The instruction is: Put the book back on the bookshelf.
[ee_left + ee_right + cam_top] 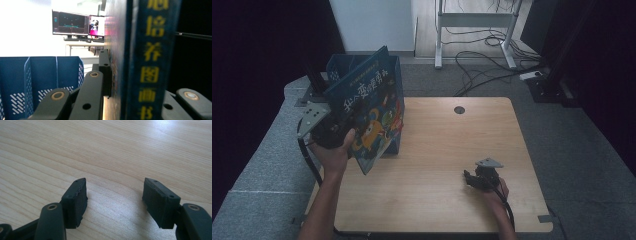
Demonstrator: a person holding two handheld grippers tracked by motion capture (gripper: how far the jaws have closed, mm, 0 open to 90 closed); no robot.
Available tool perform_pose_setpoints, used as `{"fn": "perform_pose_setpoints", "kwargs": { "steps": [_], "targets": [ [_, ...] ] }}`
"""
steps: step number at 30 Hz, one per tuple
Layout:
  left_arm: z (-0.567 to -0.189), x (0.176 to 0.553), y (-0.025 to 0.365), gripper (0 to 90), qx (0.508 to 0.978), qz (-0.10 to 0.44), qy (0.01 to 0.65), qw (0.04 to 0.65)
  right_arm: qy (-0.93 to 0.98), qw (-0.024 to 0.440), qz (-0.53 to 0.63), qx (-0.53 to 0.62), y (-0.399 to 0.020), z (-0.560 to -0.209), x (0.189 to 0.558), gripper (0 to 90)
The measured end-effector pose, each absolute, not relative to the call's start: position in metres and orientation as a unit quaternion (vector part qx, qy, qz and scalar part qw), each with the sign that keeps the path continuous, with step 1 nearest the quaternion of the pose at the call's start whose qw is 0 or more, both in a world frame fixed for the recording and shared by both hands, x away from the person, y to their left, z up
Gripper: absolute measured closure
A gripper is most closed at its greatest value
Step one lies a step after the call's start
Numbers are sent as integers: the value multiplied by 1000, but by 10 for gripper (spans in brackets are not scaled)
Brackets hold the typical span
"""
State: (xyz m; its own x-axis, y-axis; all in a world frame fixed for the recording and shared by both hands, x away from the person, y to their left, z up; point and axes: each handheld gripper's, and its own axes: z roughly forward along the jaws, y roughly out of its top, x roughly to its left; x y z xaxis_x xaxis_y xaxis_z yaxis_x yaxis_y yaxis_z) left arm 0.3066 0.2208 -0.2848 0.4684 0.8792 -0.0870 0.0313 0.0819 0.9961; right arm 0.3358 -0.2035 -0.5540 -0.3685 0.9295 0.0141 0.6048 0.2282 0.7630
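Item: thin blue picture book with yellow and white Chinese characters and orange, green and red cartoon figures on its cover (371, 117), held tilted above the left rear part of the light wooden table (447, 150), its top edge leaning against the blue perforated plastic file rack with upright dividers (343, 67). Your left gripper (343, 126) is clamped on the book; in the left gripper view the dark blue spine with yellow characters (150, 57) sits squeezed between the two black jaws, and the file rack (37, 77) stands just beside them at the left. Your right gripper (471, 179) rests low over the table's right front part, well apart from the book, jaws spread wide with bare wood grain (112, 157) between the pads (75, 200). Surroundings: a round cable hole (459, 110) in the table's far edge, grey carpet (262, 165), black cables on the floor (482, 62), a white desk frame (474, 22) beyond, and two lit monitors (77, 23) far off.
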Motion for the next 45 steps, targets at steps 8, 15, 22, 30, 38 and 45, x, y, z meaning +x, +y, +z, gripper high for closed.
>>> {"fn": "perform_pose_setpoints", "kwargs": {
  "steps": [8,15,22,30,38,45],
  "targets": [
    [-286,311,223,828,586,347,393,619,749,231,351,512,-203,-554,336,354],
    [-291,316,225,828,574,355,407,616,749,231,351,512,-203,-554,336,353],
    [-291,320,231,828,560,367,418,613,749,231,351,512,-203,-554,336,354],
    [-290,324,228,828,557,368,420,614,749,231,351,513,-203,-554,336,354],
    [-286,334,220,828,539,378,432,616,749,231,351,512,-203,-554,336,353],
    [-286,344,215,829,538,395,437,602,749,231,351,512,-203,-554,336,354]
  ]
}}
